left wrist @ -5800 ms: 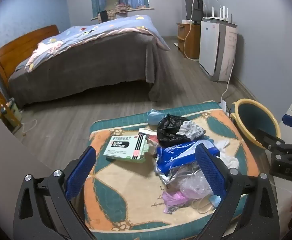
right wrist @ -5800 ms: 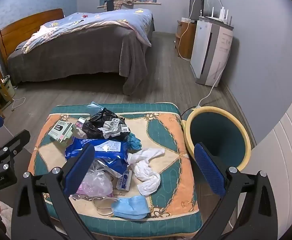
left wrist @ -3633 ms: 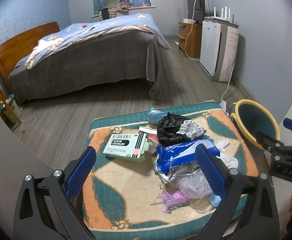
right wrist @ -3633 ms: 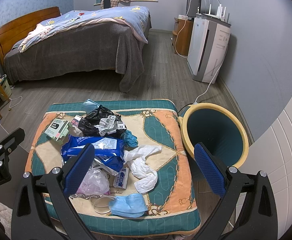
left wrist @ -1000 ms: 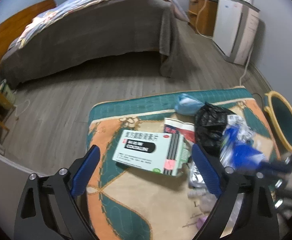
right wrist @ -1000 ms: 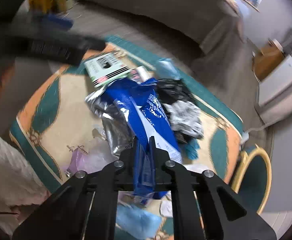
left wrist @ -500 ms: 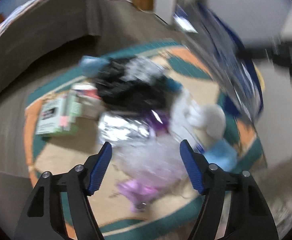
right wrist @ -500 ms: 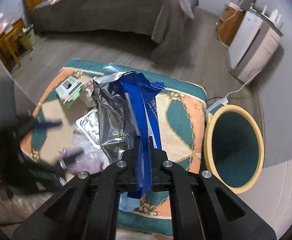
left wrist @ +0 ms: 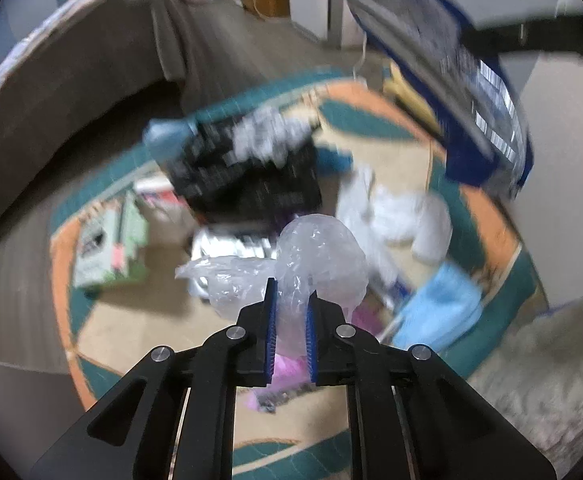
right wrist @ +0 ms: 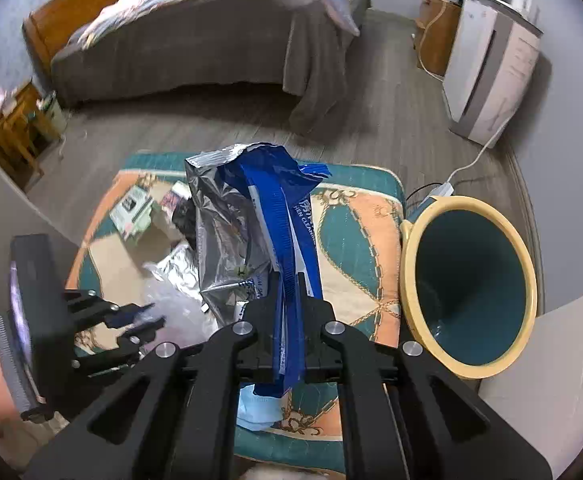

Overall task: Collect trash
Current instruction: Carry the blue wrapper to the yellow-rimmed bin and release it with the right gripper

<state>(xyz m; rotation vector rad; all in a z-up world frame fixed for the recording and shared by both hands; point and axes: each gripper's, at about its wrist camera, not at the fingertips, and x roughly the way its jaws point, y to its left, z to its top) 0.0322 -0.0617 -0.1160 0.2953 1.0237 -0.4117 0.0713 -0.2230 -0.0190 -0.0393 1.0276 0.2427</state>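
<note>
Blue-and-silver wrapper point(right wrist: 259, 220) is pinched by the right gripper point(right wrist: 290, 280) at frame centre, left of the yellow-rimmed bin point(right wrist: 467, 288). Clear plastic bag point(left wrist: 315, 256) is clamped by the left gripper point(left wrist: 290, 300) at centre frame, over the patterned cushion point(left wrist: 487, 216).

Glossy blue foil-lined wrapper point(right wrist: 275, 220); crinkly clear plastic bag point(left wrist: 315, 256); cushion point(right wrist: 355, 216) seemingly woven cloth.

Both grippers are matte black linkage frames with silver round screw heads at the joints. The left gripper point(left wrist: 290, 304) has ribbed blue pads point(left wrist: 272, 320) lining its jaws. The right gripper point(right wrist: 290, 284) shows four screws.
</note>
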